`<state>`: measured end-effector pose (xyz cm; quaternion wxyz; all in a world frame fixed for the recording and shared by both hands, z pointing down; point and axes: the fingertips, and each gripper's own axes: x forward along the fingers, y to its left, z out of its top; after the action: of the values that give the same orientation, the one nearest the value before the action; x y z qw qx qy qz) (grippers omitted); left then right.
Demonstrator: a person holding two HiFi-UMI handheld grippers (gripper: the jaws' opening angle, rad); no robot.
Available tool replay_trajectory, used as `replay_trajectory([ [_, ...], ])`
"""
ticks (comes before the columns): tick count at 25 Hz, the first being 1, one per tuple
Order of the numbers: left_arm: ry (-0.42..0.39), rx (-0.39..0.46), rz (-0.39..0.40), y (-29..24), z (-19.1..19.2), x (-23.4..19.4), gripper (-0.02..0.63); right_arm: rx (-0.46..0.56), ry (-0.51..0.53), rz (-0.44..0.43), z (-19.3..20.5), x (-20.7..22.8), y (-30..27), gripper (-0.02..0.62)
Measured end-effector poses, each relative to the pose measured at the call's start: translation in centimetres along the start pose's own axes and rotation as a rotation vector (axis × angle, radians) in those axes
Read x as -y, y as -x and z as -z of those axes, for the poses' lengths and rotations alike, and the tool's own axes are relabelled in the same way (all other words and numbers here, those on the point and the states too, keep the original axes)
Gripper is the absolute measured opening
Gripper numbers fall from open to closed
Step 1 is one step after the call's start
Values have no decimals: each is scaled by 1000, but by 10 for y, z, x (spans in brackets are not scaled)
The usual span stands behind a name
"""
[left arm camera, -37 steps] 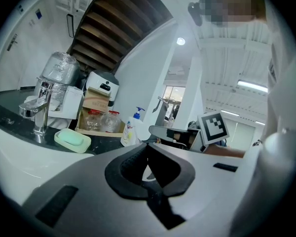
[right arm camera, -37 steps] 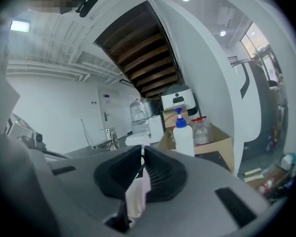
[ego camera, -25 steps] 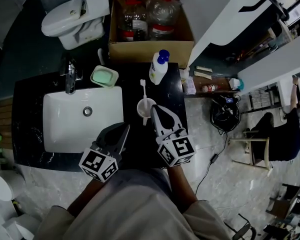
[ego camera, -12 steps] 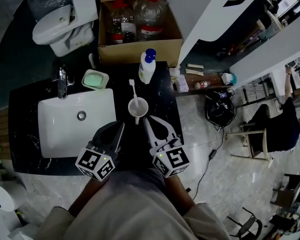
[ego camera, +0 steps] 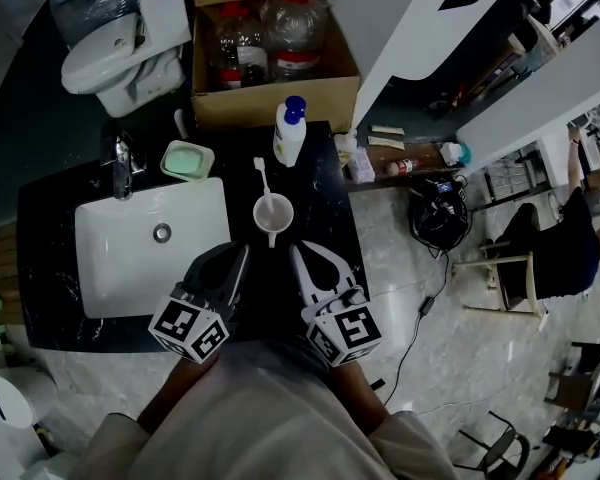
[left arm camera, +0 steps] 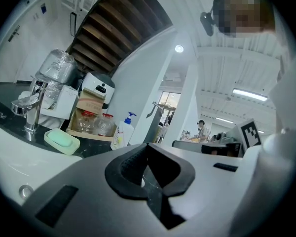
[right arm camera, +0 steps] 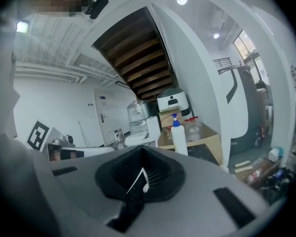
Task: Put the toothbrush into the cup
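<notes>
A white cup stands on the black counter, just right of the sink. A white toothbrush stands in it, its head leaning up and to the left. My left gripper and right gripper sit side by side below the cup, a short gap away from it. Both are shut with nothing between the jaws. In the right gripper view the toothbrush shows as a thin white line through the hole between the jaws. The left gripper view shows its dark pads meeting.
A white sink with a faucet fills the counter's left. A green soap dish and a pump bottle stand behind the cup. A cardboard box of jugs and a toilet lie beyond. A person sits far right.
My right gripper has drawn back from the cup toward me, and it now sits level with the left one. The toothbrush stays in the cup.
</notes>
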<state>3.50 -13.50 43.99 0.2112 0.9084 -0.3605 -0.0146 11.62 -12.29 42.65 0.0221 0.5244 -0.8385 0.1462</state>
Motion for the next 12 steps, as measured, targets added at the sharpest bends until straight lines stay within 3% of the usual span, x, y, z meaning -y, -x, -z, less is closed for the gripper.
replay_trajectory([
  [12, -5, -22, 16, 2, 6, 7, 11, 20, 1, 11, 1, 1, 6, 5],
])
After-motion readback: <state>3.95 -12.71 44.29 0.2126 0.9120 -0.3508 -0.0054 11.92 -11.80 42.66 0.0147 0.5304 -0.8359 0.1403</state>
